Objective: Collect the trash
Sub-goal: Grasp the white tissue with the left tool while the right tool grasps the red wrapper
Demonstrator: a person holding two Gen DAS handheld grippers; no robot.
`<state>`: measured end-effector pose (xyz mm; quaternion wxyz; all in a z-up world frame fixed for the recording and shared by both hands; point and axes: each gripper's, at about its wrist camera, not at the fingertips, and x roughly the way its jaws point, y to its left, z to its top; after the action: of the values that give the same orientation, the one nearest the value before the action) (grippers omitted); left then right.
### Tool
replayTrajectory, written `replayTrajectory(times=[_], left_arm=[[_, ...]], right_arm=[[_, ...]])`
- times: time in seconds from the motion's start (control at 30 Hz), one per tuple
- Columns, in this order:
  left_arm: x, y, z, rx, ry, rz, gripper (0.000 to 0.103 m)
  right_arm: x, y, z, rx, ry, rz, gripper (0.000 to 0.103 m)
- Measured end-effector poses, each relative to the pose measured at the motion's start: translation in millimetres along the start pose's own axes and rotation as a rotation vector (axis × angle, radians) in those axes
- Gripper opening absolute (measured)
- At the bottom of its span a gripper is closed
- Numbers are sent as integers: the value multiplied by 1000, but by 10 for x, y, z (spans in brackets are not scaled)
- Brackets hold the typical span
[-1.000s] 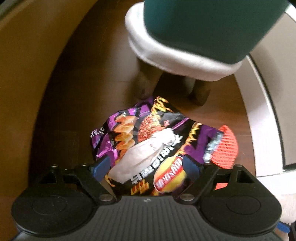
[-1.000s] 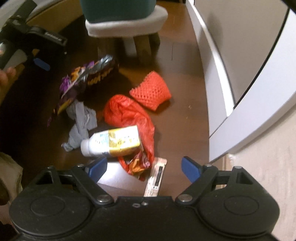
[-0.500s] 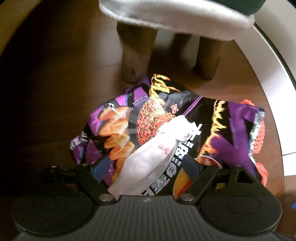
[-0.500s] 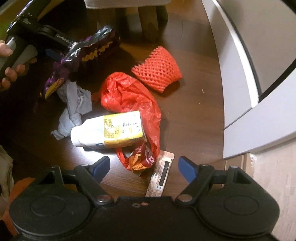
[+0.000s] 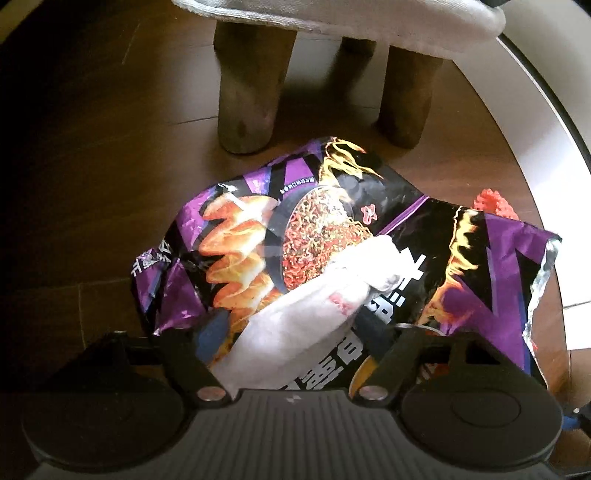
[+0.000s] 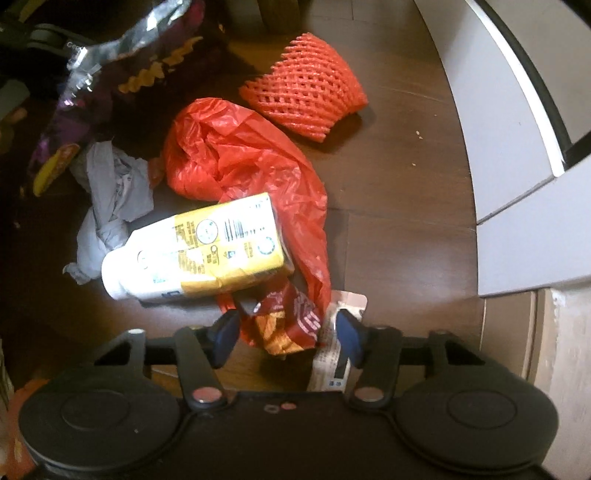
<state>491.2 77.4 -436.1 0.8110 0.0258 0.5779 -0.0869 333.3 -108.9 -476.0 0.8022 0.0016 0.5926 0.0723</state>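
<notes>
A purple and black snack bag with a white crumpled tissue on it lies between the fingers of my left gripper, which is open around it. In the right wrist view my right gripper is open, its fingers either side of a small red and orange wrapper. A yellow and white bottle, a red plastic bag, a red foam net, grey crumpled paper and a white sachet lie on the dark wood floor. The snack bag also shows at the top left there.
A stool with wooden legs and a white padded rim stands just beyond the snack bag. A white cabinet or door frame runs along the right side. The red foam net peeks out behind the bag.
My left gripper has moved closer and lower to the snack bag. My right gripper has dropped toward the trash and narrowed its fingers around the red and orange wrapper.
</notes>
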Motion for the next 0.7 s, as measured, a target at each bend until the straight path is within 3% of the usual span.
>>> replayTrajectory(times=[0.1,0.23,0.3,0.53,0.7], left_arm=[[-1,-18,23,1,14,-5,43],[27,-6,48,-10,23,2,21],[30,-10,48,-11,23,15,15],[-203,116,-13,-133,3,9,9],[-554,172,-31,-211,-63,-26,9]], right_arm=[[6,27,24,-3,3,-6,35],[-41,47,22,-14,-2,-22,31],[-105,75,16,-10,-12,-23,30],[-459,23,-104,30,-64,-4,28],[-809,-70,-172,73,-129,17,27]])
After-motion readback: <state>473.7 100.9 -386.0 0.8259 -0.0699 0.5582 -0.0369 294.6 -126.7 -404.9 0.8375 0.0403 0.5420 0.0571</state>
